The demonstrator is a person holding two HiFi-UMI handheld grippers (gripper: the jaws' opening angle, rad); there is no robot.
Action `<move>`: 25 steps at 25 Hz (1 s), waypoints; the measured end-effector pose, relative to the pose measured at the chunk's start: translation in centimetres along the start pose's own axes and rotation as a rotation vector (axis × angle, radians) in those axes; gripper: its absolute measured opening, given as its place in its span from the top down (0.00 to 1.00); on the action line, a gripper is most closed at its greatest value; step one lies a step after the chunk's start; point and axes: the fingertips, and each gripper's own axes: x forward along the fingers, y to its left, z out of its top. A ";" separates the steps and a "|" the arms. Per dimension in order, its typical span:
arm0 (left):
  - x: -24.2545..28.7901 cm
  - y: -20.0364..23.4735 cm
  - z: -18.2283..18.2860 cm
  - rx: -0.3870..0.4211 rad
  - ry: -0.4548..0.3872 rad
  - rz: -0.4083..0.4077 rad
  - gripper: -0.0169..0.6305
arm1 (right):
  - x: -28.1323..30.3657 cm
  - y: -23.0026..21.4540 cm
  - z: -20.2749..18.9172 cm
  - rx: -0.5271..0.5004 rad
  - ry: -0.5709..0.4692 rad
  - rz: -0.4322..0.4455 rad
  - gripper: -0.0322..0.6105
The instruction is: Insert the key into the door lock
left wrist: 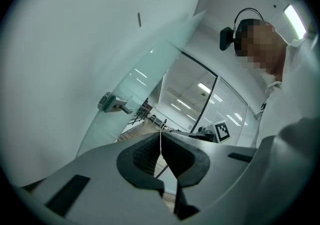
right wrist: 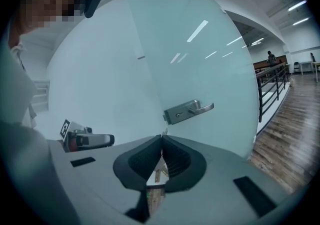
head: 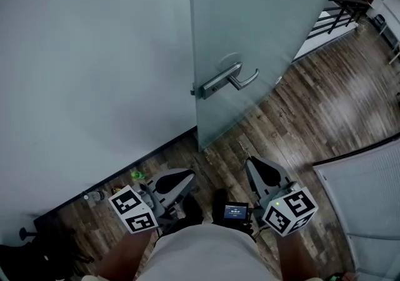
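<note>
the right gripper (right wrist: 162, 139) jaws are clamped on a thin, pale metal key (right wrist: 164, 131), tip poking out, well apart from the brushed-silver door lock (right wrist: 186, 111). left gripper (left wrist: 160, 135) jaws closed, empty.

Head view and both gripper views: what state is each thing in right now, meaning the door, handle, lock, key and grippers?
Door: open, swung away from the wall.
Door handle: level, not pressed.
Lock: keyhole empty, key not yet in.
Key: clamped in the right gripper, tip pointing forward.
Right gripper: shut on the key.
Left gripper: shut, empty.
</note>
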 end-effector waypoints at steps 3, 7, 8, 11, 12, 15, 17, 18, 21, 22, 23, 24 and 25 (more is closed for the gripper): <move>1.1 0.3 0.5 0.003 -0.019 0.016 0.95 | 0.5 -0.8 0.7 -0.015 0.007 0.022 0.93; 2.1 0.7 1.0 0.005 -0.033 0.033 0.95 | 0.9 -1.8 1.1 -0.024 0.015 0.037 0.93; 2.3 0.8 1.1 0.006 -0.035 0.036 0.95 | 1.0 -2.0 1.2 -0.025 0.017 0.039 0.93; 2.7 1.1 1.4 0.009 -0.034 0.046 0.95 | 1.3 -2.4 1.5 -0.028 0.019 0.048 0.93; 2.8 1.3 1.4 0.010 -0.033 0.051 0.95 | 1.5 -2.6 1.6 -0.028 0.019 0.049 0.93; 3.1 1.9 1.8 0.014 -0.031 0.064 0.95 | 2.0 -3.0 2.0 -0.032 0.015 0.054 0.93; 3.2 2.2 2.2 0.019 -0.033 0.069 0.95 | 2.4 -3.1 2.3 -0.040 0.015 0.058 0.93; 3.2 2.4 2.3 0.021 -0.035 0.072 0.95 | 2.6 -3.1 2.4 -0.045 0.016 0.060 0.93; 3.5 2.9 2.9 0.029 -0.038 0.077 0.95 | 3.2 -3.2 2.9 -0.062 0.015 0.069 0.93; 3.6 3.1 3.1 0.033 -0.039 0.079 0.95 | 3.4 -3.2 3.1 -0.068 0.014 0.073 0.93; 3.7 3.3 3.3 0.038 -0.040 0.082 0.95 | 3.7 -3.3 3.4 -0.074 0.012 0.076 0.93; 3.8 3.6 3.6 0.043 -0.040 0.086 0.95 | 3.9 -3.3 3.6 -0.081 0.011 0.079 0.93; 3.9 3.8 3.8 0.048 -0.040 0.090 0.95 | 4.1 -3.3 3.8 -0.089 0.011 0.082 0.93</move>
